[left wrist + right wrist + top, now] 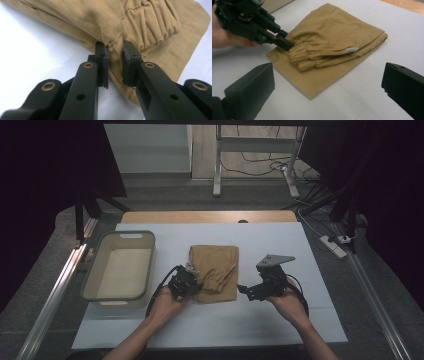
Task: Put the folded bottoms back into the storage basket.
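Note:
A folded tan garment with an elastic waistband lies in the middle of the white mat. My left gripper sits at its near left corner. In the left gripper view, that gripper has its jaws pinched on a fold of the garment at the gathered waistband. The right gripper view shows the left gripper meeting the garment at that waistband. My right gripper hovers just right of the garment, pointing toward it. Its jaws stand wide open and hold nothing.
A beige rectangular bin stands at the left of the white mat. A wooden table edge runs behind the mat. Metal rails flank both sides. Cables and a power strip lie on the floor at the back right.

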